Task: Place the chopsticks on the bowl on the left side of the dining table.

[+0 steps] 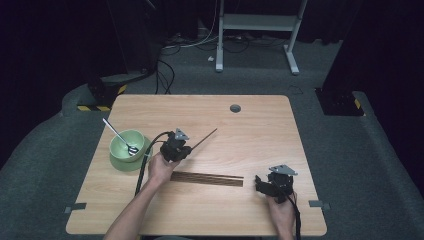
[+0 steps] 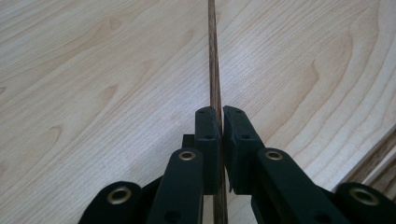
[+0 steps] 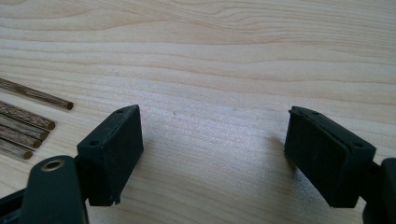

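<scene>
While pinched, chopstick [image 1: 204, 138] diagonally up-right

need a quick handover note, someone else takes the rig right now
Left tongs: shut on one chopstick, held off the table, tip pointing away to the right.
Right tongs: open, empty, near the right end of the chopstick pile.
Green bowl with a spoon sits at the left.
Done: one stick picked from the pile.
Left: place it, probably in the bowl, then the rest.
</scene>
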`<state>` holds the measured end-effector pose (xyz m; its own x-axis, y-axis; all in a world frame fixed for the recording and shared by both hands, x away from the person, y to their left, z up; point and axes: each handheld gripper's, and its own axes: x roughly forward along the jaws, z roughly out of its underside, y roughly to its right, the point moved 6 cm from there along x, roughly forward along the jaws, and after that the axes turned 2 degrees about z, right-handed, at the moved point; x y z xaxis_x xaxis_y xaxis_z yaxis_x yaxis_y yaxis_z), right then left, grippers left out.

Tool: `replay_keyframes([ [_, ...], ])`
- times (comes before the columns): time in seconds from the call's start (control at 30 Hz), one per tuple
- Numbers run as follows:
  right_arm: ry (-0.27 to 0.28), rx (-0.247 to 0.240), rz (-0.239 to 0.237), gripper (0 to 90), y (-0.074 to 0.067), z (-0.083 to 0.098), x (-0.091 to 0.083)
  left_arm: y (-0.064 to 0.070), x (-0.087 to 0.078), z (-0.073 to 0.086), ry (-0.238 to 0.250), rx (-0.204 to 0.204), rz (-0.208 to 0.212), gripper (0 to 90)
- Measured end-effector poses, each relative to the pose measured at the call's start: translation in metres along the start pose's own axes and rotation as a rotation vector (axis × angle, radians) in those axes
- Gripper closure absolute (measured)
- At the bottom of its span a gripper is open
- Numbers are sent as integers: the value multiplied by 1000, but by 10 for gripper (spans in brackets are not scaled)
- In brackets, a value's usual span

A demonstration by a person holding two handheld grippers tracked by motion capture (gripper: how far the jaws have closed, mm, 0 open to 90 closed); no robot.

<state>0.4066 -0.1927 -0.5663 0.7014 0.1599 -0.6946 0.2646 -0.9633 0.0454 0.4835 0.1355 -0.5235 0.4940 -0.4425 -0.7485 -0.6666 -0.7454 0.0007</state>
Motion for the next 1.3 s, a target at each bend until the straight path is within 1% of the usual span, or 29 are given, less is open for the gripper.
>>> replay_keyframes([
  [0.27,0,0,0,188,0,0,0,-4,-10,4,10,0,-5,844],
  [0.4,0,0,0,188,0,0,0,-6,-13,6,11,-6,-6,844],
  [0.47,0,0,0,188,0,0,0,-7,-14,6,15,-16,-4,844],
  [0.53,0,1,0,188,0,0,0,-8,-15,7,16,-12,-5,844],
  [0.57,0,0,0,188,0,0,0,-8,-16,7,19,-20,-2,844],
  [0.8,0,0,0,188,0,0,0,-12,-22,9,23,-29,1,843],
  [0.9,0,0,0,188,0,0,0,-13,-25,11,19,-25,-3,843],
  [1.07,0,1,0,188,0,0,0,-15,-28,14,21,-37,-3,843],
  [1.3,0,0,0,188,0,0,0,-19,-36,15,30,-33,-13,843],
])
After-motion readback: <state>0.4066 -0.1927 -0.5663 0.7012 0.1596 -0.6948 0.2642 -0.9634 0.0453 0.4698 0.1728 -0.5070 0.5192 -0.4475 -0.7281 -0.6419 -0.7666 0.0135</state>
